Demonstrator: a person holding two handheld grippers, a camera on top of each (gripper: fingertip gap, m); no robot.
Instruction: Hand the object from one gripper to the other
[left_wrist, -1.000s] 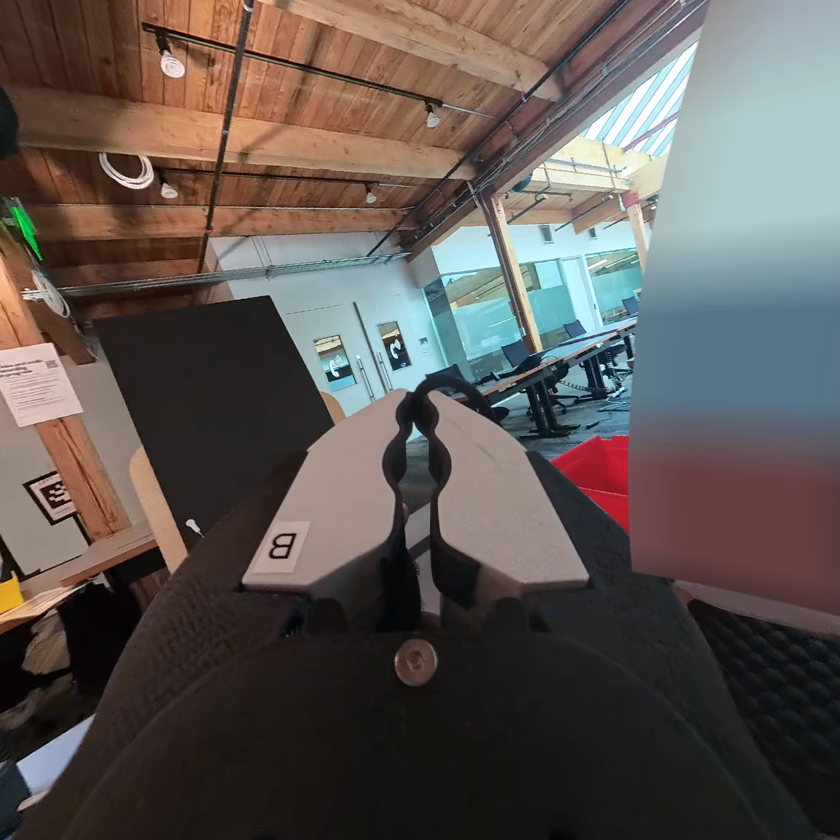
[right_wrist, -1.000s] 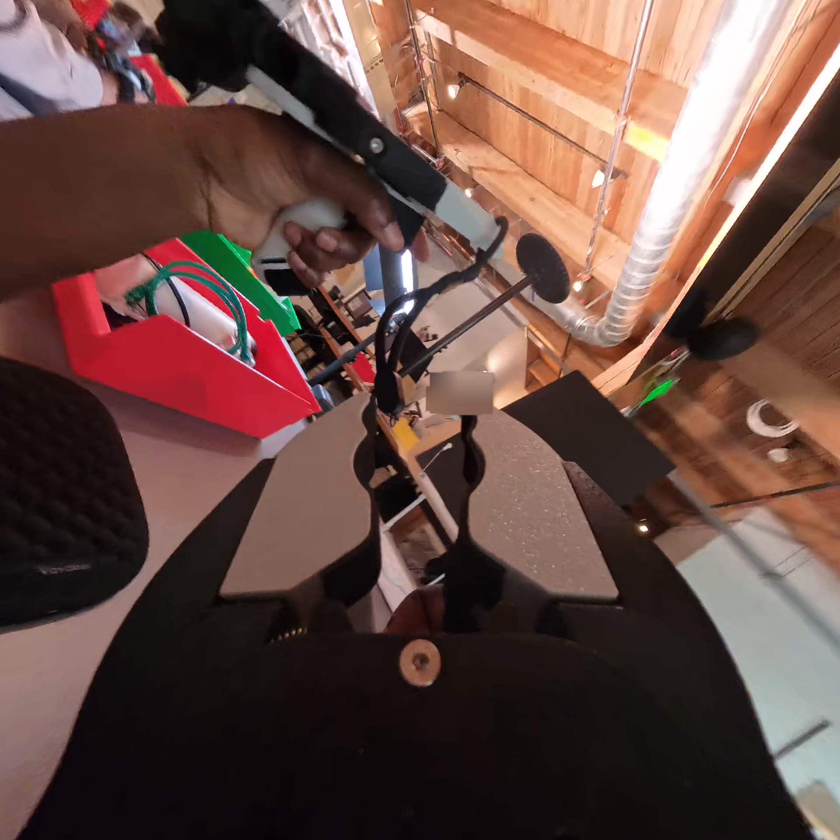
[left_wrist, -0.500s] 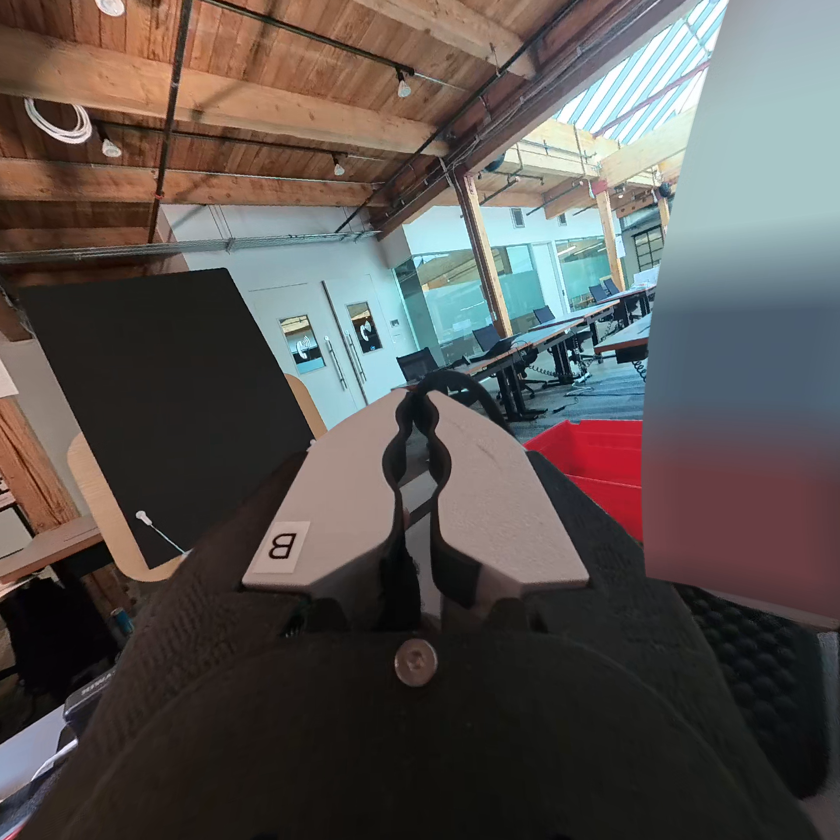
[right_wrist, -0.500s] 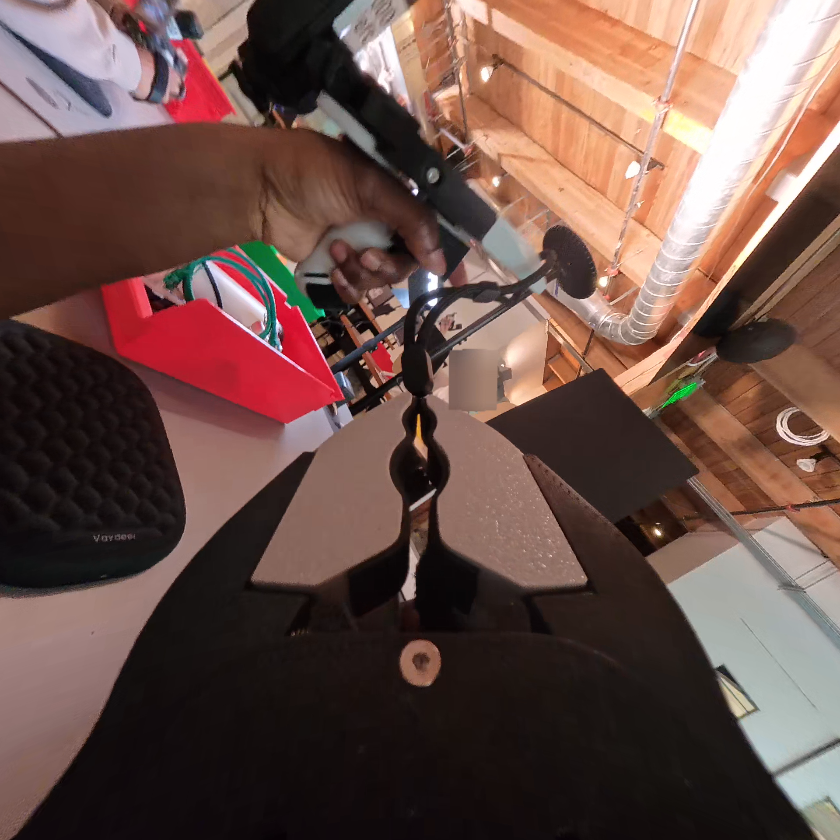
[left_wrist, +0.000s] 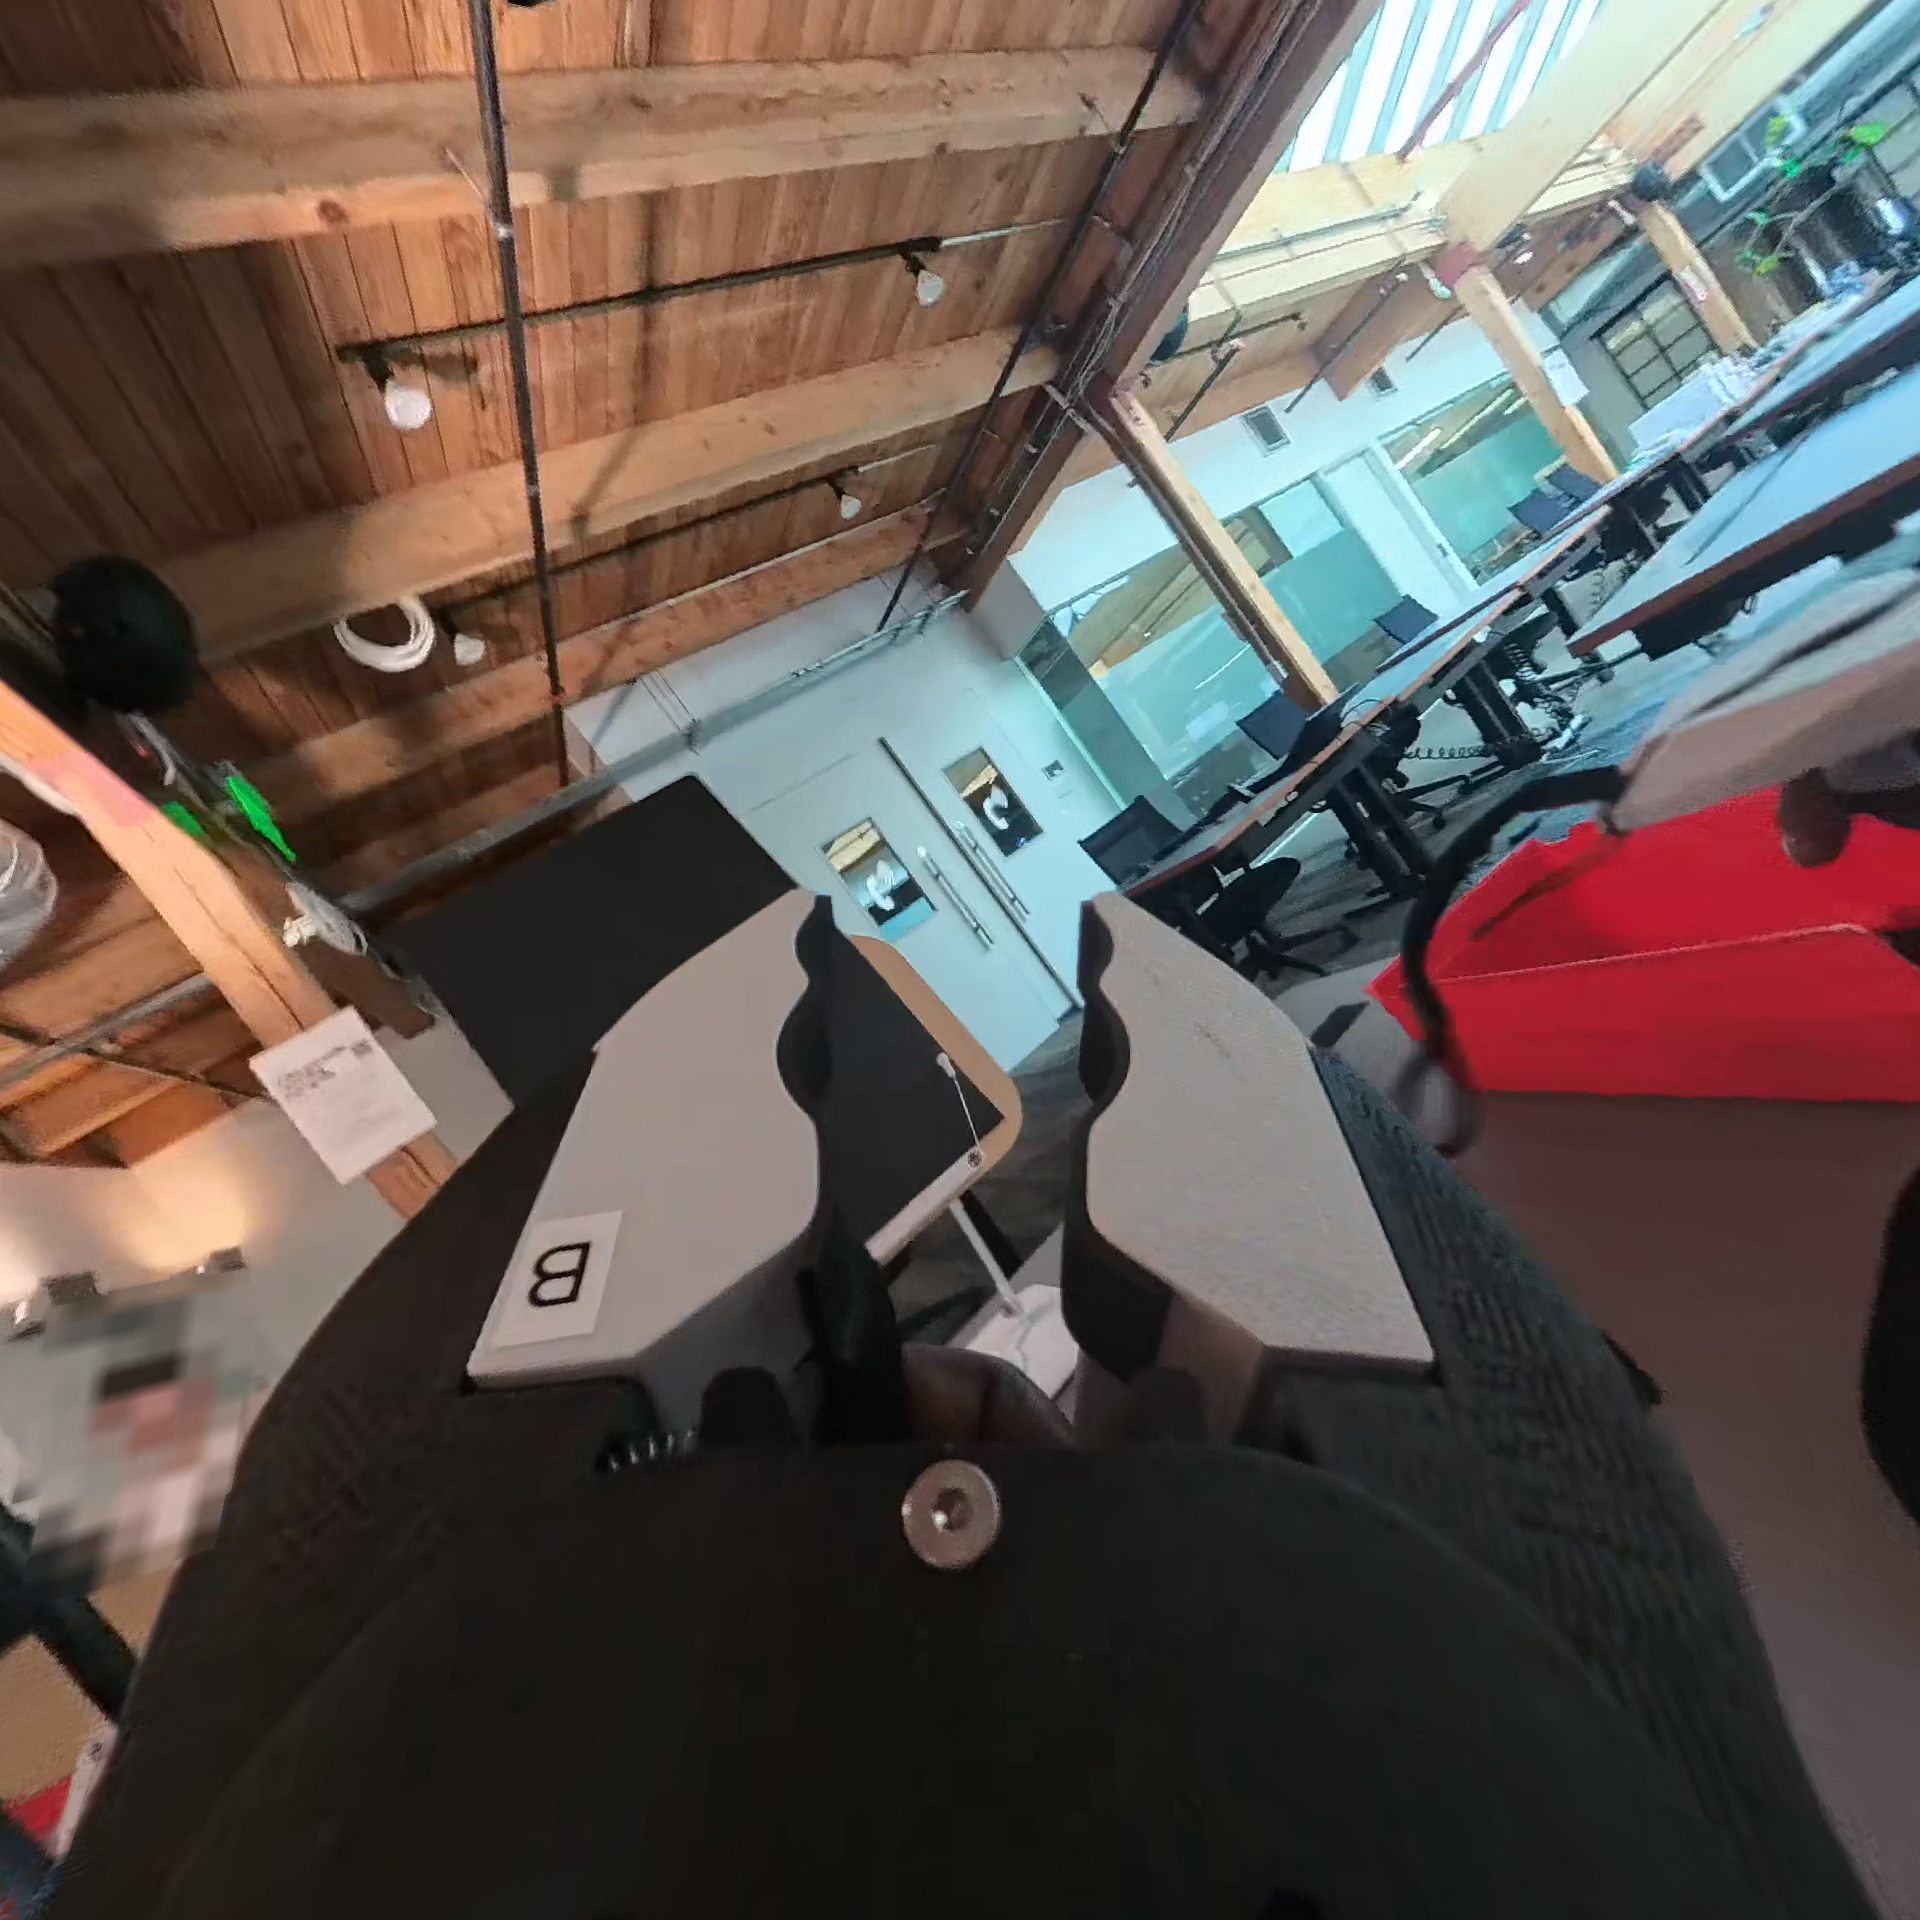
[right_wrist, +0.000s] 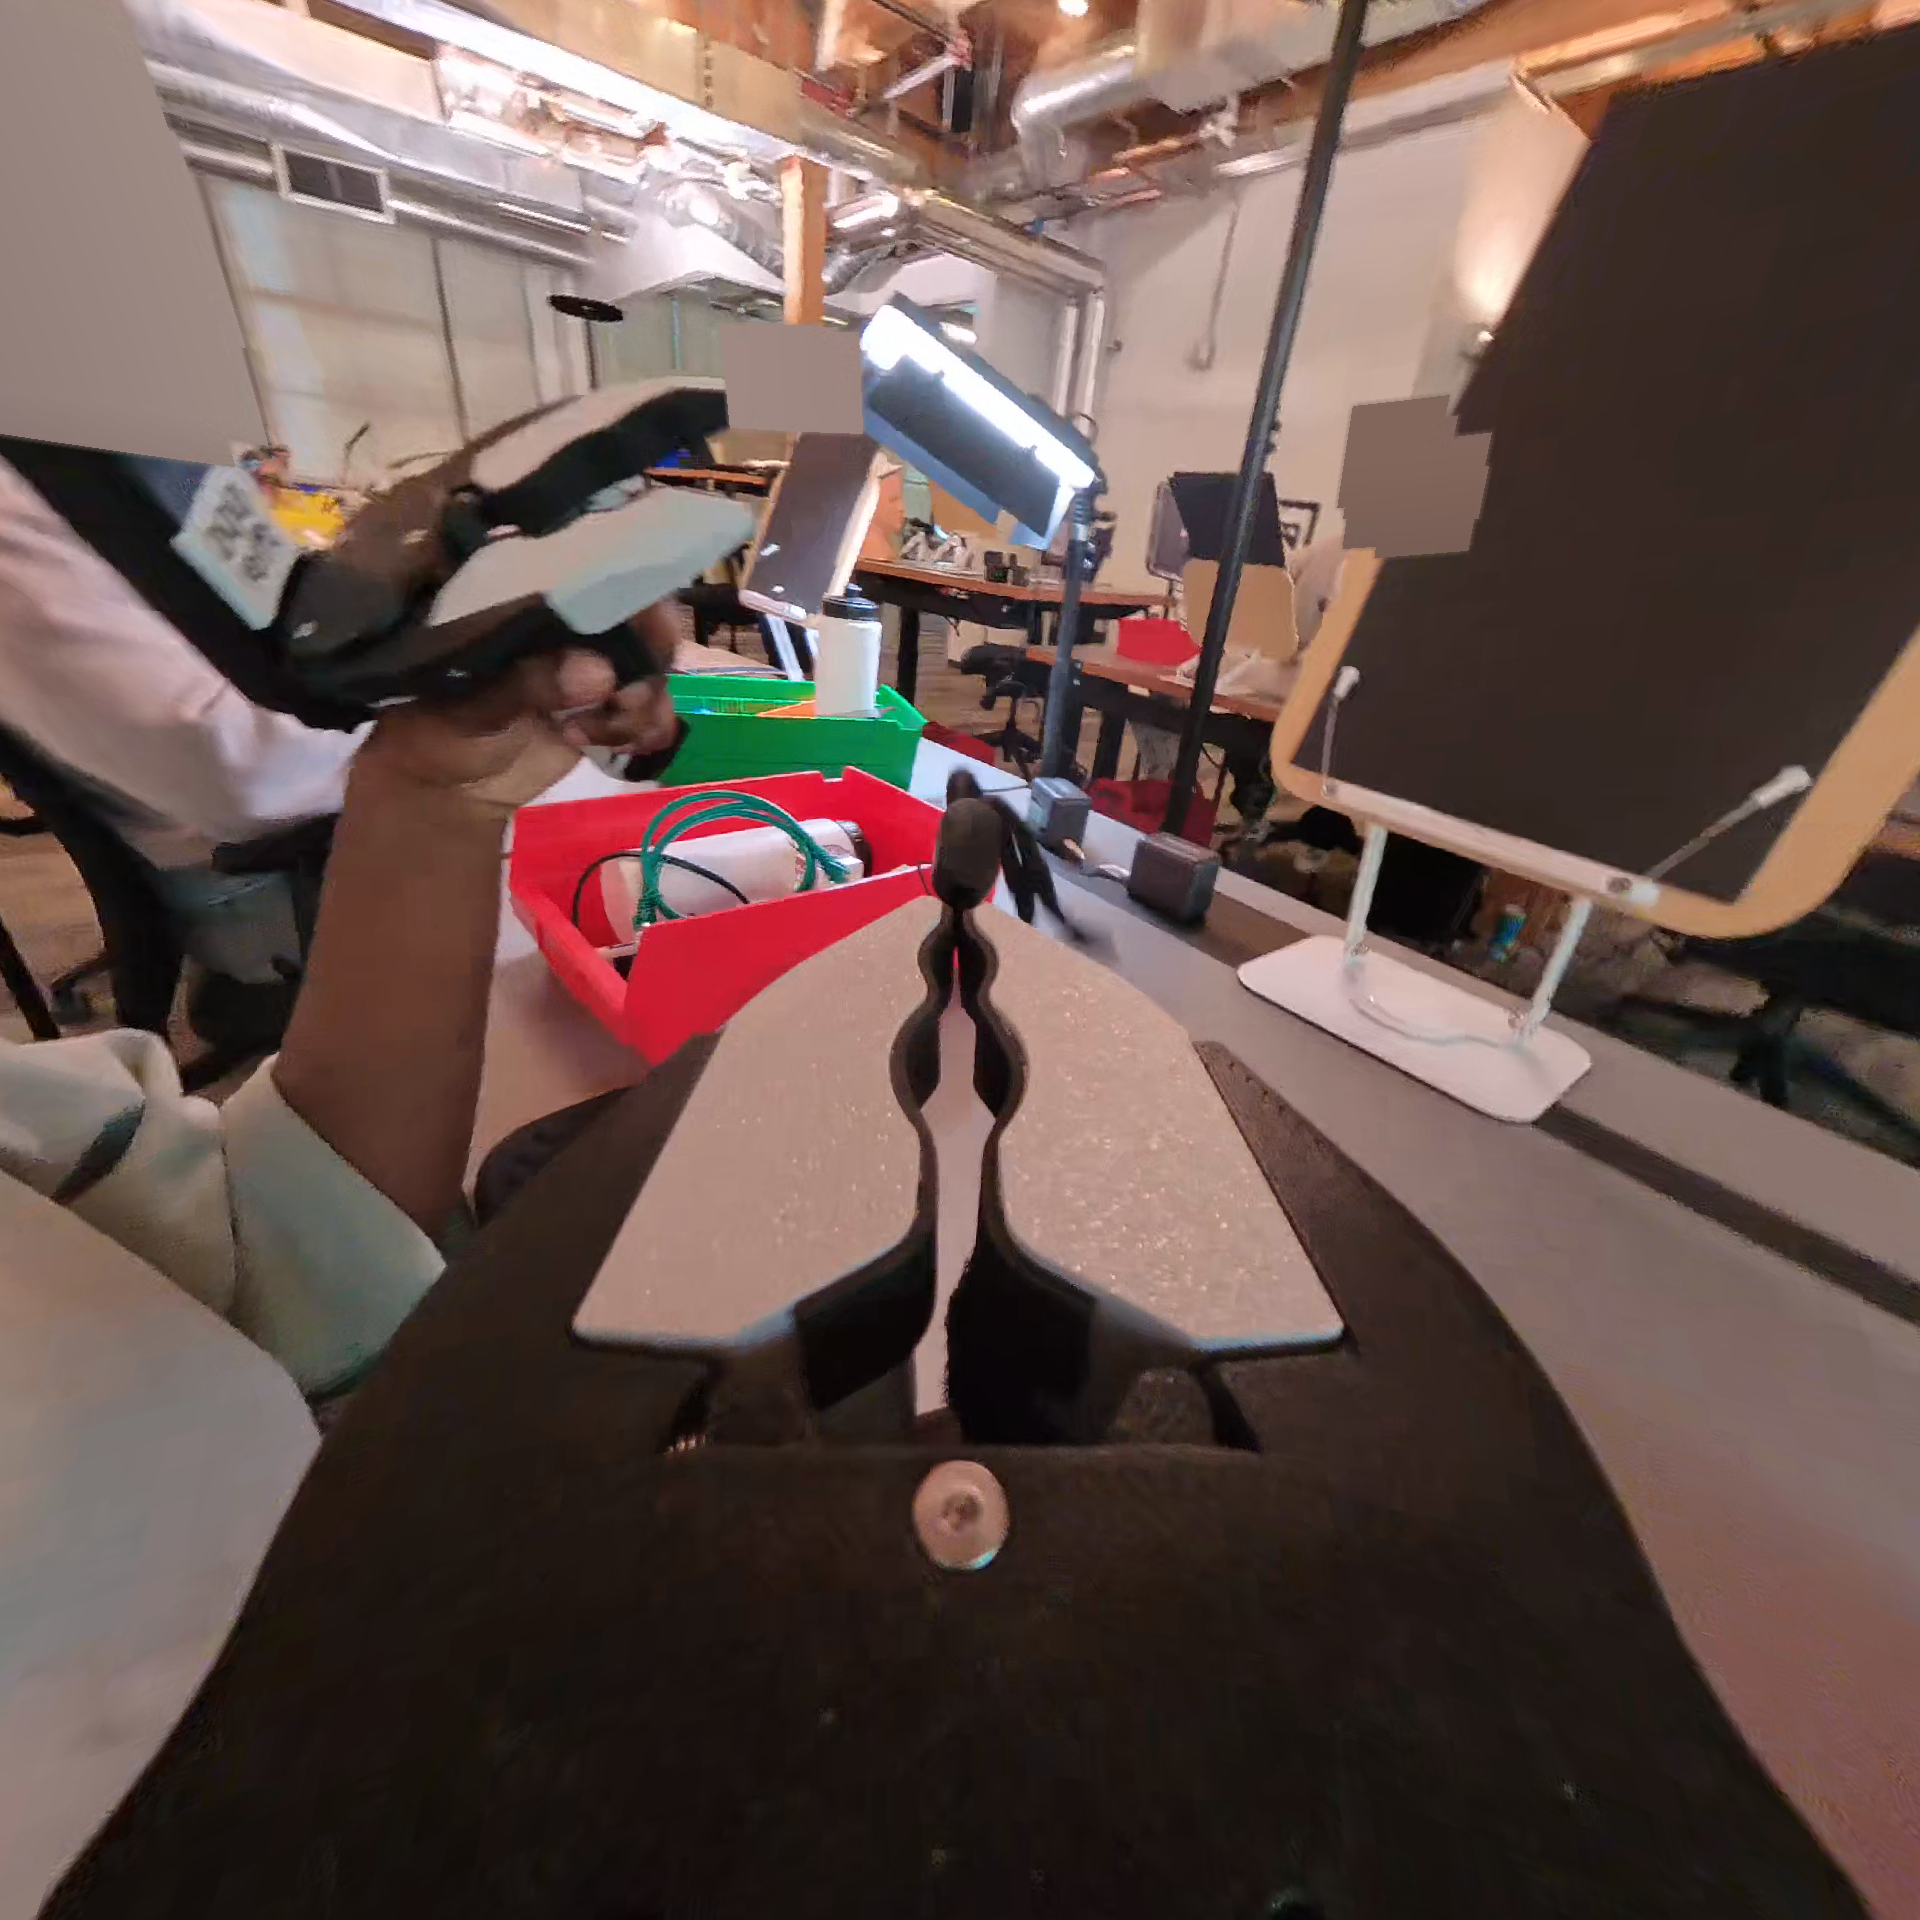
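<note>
The object is a thin black cable (right_wrist: 968, 844). My right gripper (right_wrist: 961, 920) is shut on it at the fingertips, and its loose end sticks out past the tips above the table (right_wrist: 1558, 1278). My left gripper (left_wrist: 951, 920) is open and empty, pointing up toward the ceiling. In the left wrist view the right gripper (left_wrist: 1704, 727) shows at the right edge with the cable (left_wrist: 1418, 966) hanging in a loop from its tip. In the right wrist view the left gripper (right_wrist: 623, 520) is held up at the upper left by a hand, jaws apart, clear of the cable.
A red bin (right_wrist: 748, 961) with a green cable and a white bottle stands just beyond my right gripper; it also shows in the left wrist view (left_wrist: 1662, 997). A green bin (right_wrist: 790, 740) is behind it. A black board on a white stand (right_wrist: 1621, 623) stands at the right.
My left gripper has opened and let go of the black cable. My right gripper closed on the cable and now holds it alone. The two grippers have moved apart.
</note>
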